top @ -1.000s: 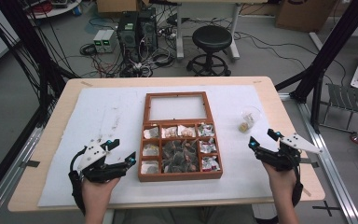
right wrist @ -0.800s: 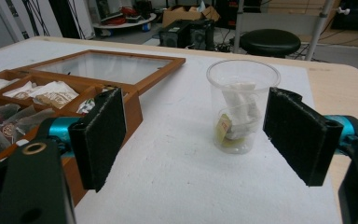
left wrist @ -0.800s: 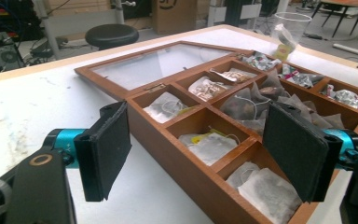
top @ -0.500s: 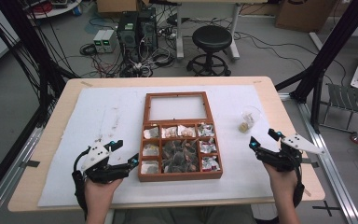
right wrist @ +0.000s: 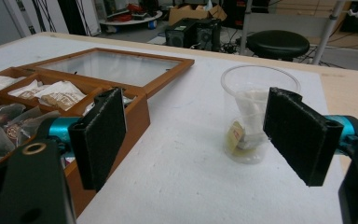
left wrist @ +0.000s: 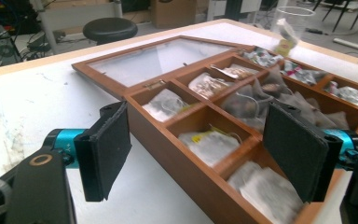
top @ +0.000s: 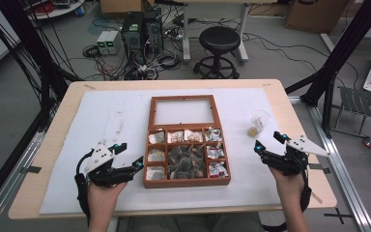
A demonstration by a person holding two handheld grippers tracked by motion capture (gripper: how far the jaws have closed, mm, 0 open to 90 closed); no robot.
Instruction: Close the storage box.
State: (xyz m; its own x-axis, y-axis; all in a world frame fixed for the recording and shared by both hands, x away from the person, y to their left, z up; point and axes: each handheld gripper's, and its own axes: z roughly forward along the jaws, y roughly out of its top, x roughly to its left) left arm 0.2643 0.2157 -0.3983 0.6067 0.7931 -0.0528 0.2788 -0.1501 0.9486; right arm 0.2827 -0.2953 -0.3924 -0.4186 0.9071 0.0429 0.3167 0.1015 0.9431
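A wooden compartment box (top: pixel 187 180) (left wrist: pixel 186 172) (right wrist: pixel 137 119) of tea bags lies open mid-table, its glass lid (top: pixel 184 110) (left wrist: pixel 161 58) (right wrist: pixel 116 65) folded flat behind it. A clear plastic cup (top: pixel 259 122) (right wrist: pixel 254 116) (left wrist: pixel 291 25) with a tea bag inside stands to the box's right. My left gripper (top: pixel 129 157) (left wrist: pixel 200 149) hovers open at the box's front left corner, nothing between its pads. Near the table's right edge my right gripper (top: pixel 267 141) (right wrist: pixel 205 140) is open and empty, the cup just ahead of it.
A white mat (top: pixel 101 125) covers most of the wooden table (top: pixel 53 145). Beyond the far edge stand a black stool (top: pixel 220 41), computer towers (top: pixel 140 31) and loose cables. Black frame posts (top: pixel 343 48) rise at both sides.
My left gripper has shifted slightly right, closer to the box's front left corner. The right gripper has held still.
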